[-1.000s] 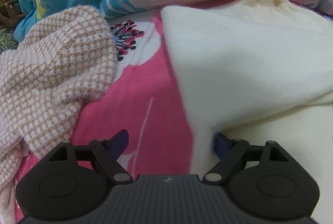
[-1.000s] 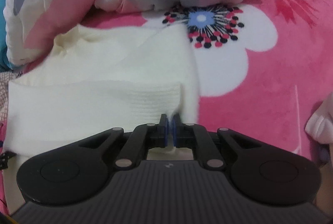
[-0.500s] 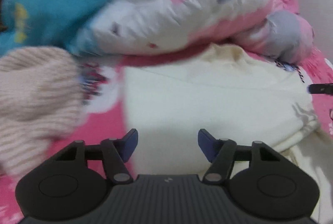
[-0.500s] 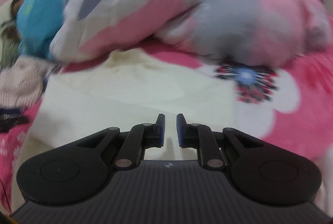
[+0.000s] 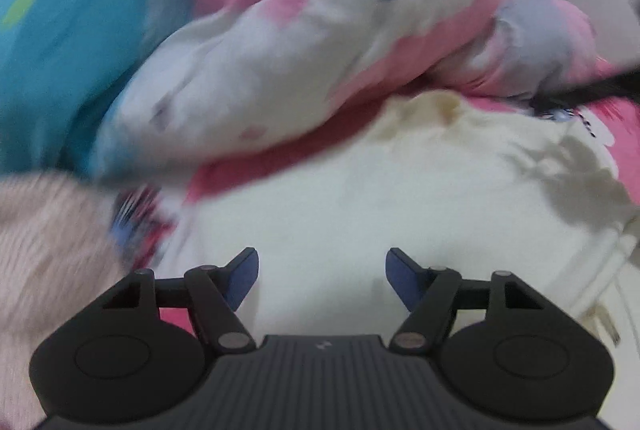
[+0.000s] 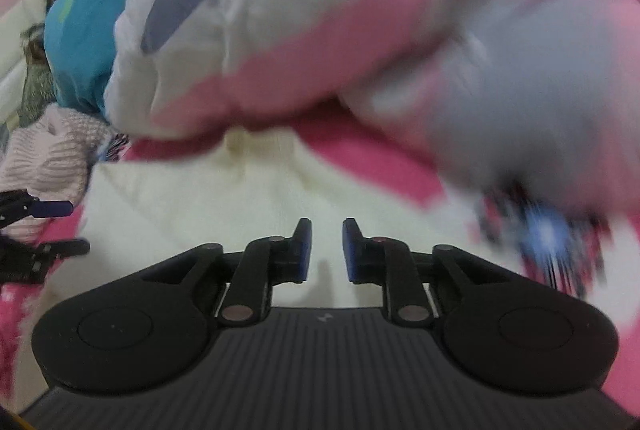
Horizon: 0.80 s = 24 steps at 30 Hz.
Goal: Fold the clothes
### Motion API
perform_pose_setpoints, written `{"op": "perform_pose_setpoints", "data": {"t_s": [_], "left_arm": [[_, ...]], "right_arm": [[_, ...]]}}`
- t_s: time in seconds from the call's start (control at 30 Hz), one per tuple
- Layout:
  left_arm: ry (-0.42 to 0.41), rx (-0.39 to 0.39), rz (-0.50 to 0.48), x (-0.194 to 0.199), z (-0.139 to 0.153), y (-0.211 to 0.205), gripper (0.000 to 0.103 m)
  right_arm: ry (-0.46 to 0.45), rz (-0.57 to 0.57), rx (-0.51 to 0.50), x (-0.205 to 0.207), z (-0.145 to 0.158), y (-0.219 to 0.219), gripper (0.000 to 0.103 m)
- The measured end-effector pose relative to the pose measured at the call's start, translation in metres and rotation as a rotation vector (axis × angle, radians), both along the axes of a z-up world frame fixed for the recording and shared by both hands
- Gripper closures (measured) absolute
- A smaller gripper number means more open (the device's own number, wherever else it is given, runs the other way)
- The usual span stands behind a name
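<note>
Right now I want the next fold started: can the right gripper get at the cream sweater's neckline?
Probably yes. The right gripper hangs over the cream sweater with jaws apart and empty, having just been opening. The neckline lies ahead with bare knit between, though the quilt crowds it.

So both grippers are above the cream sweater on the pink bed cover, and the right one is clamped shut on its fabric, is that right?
Not quite: the right gripper has open jaws with nothing between them, as the right wrist view shows; they have just been opening. Both do hover over the cream sweater on the pink bed cover.
</note>
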<state>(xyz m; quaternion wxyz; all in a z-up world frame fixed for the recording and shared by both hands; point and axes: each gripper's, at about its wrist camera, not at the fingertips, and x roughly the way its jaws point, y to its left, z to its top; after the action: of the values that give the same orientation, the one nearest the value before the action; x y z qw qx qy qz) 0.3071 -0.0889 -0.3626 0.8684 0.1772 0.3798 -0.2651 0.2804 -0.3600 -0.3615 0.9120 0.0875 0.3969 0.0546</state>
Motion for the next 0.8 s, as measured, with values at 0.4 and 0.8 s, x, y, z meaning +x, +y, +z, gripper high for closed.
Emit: {"op": "perform_pose_setpoints", "data": {"t_s": [0.4, 0.8], "left_arm": [[-0.121, 0.028, -0.153, 0.018, -0.028, -0.085, 0.037], [-0.097, -0.118, -0.166, 0.041, -0.022, -0.092, 0.041]], "right_arm": [[-0.018, 0.255, 0.009, 0.087, -0.031, 0.016, 0.099], [-0.152, 0.756, -0.557, 0.02, -0.049, 0.064, 0.098]]}}
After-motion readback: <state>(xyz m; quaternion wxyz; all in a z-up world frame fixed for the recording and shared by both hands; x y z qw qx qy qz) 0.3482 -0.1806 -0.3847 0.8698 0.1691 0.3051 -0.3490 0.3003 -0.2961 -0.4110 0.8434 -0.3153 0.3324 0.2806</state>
